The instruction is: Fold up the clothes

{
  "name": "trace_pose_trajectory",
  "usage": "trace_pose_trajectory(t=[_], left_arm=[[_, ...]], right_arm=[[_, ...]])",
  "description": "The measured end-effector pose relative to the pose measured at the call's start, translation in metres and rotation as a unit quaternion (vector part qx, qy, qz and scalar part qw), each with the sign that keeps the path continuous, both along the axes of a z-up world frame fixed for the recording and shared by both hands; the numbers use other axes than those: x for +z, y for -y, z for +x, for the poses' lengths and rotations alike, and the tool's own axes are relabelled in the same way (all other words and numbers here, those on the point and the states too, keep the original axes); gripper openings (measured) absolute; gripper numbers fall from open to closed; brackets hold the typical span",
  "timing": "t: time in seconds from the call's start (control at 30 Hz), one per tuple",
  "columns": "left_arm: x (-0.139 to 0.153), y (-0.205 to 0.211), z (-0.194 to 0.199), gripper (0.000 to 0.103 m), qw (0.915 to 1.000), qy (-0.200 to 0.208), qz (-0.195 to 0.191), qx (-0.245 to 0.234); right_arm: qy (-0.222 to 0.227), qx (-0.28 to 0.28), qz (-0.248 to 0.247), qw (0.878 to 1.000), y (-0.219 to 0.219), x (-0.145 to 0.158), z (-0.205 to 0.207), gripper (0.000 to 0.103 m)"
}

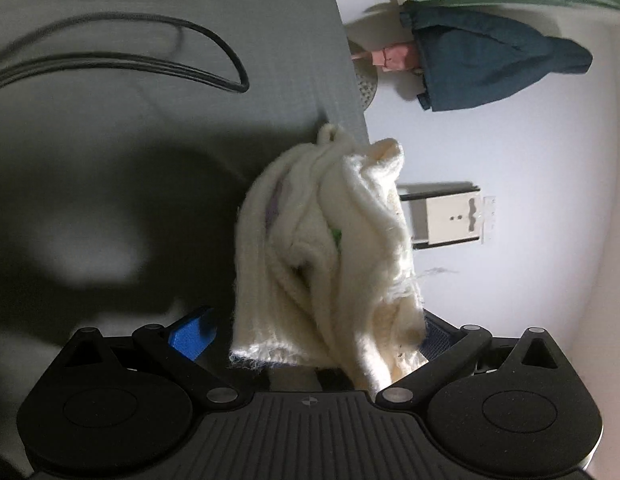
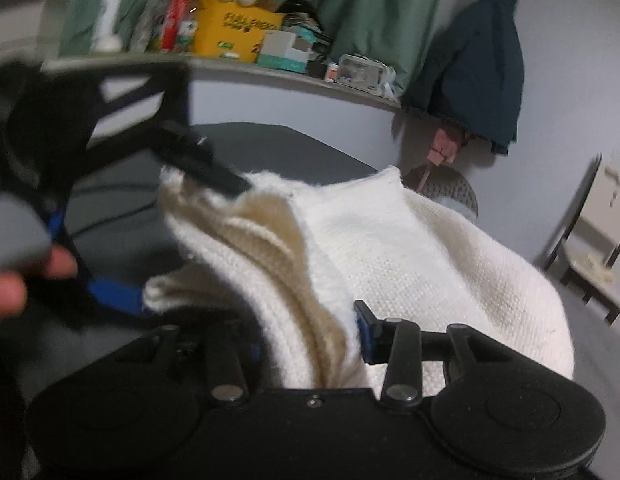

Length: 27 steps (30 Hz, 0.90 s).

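Observation:
A cream knit garment is bunched up above a grey bed. My left gripper stands wide, with the bunch between its jaws. A gap shows beside its blue pad. In the right wrist view the garment spreads in thick folds. My right gripper is shut on a gathered fold, and its blue pad presses the knit. The left gripper reaches in from the left. One black finger lies on the garment's top edge, and a hand holds that gripper.
A black cable loops across the grey bed. A dark blue jacket hangs on the wall, and a cluttered shelf runs before a green curtain. A low stool stands on the floor at the right.

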<state>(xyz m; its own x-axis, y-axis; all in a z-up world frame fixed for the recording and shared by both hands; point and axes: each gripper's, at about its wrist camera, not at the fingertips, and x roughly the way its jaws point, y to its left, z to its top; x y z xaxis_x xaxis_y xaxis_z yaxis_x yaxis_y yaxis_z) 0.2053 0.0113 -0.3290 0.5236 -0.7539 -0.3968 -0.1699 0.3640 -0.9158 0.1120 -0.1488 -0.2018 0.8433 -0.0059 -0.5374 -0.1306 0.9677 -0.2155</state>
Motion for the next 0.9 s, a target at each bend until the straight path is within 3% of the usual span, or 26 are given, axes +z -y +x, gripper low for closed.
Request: trace_pose_trajectory(t=[0.1, 0.2, 0.23, 0.4, 0.47, 0.63, 0.73, 0.8, 0.83, 0.9], left_arm=[[-0.001, 0.016, 0.008, 0.103, 0.9997, 0.007, -0.021, -0.001], [-0.009, 0.035, 0.014, 0.103, 0.9961, -0.011, -0.087, -0.011], [-0.009, 0.040, 0.016, 0.103, 0.9960, -0.010, -0.088, -0.012], [-0.007, 0.053, 0.033, 0.103, 0.9997, -0.019, -0.010, -0.006], [-0.007, 0.055, 0.039, 0.103, 0.9995, -0.012, 0.027, 0.003], [0.006, 0.071, 0.047, 0.103, 0.9931, 0.040, 0.108, -0.021], [0.011, 0.082, 0.051, 0.098, 0.9881, 0.059, 0.140, -0.029], [0.015, 0.087, 0.052, 0.078, 0.9831, 0.067, 0.168, -0.028], [0.016, 0.090, 0.053, 0.074, 0.9805, 0.069, 0.182, -0.030], [0.018, 0.093, 0.056, 0.068, 0.9784, 0.072, 0.190, -0.035]], right_arm=[[-0.007, 0.012, 0.004, 1.000, 0.000, 0.001, 0.004, 0.040], [-0.009, 0.027, -0.010, 1.000, -0.003, -0.005, 0.006, 0.040], [-0.011, 0.028, -0.011, 0.999, -0.005, -0.006, 0.005, 0.040], [-0.018, 0.054, -0.018, 0.998, -0.009, -0.007, -0.002, 0.043], [-0.024, 0.066, -0.010, 0.997, -0.005, -0.005, -0.008, 0.051], [-0.005, 0.087, 0.013, 0.996, 0.025, 0.013, -0.037, 0.084], [0.000, 0.051, 0.080, 0.996, 0.070, 0.032, -0.046, 0.085], [-0.004, -0.003, 0.146, 0.989, 0.113, 0.042, -0.043, 0.092], [-0.005, -0.035, 0.181, 0.983, 0.138, 0.044, -0.039, 0.099], [-0.019, -0.097, 0.255, 0.962, 0.191, 0.042, -0.026, 0.102]])
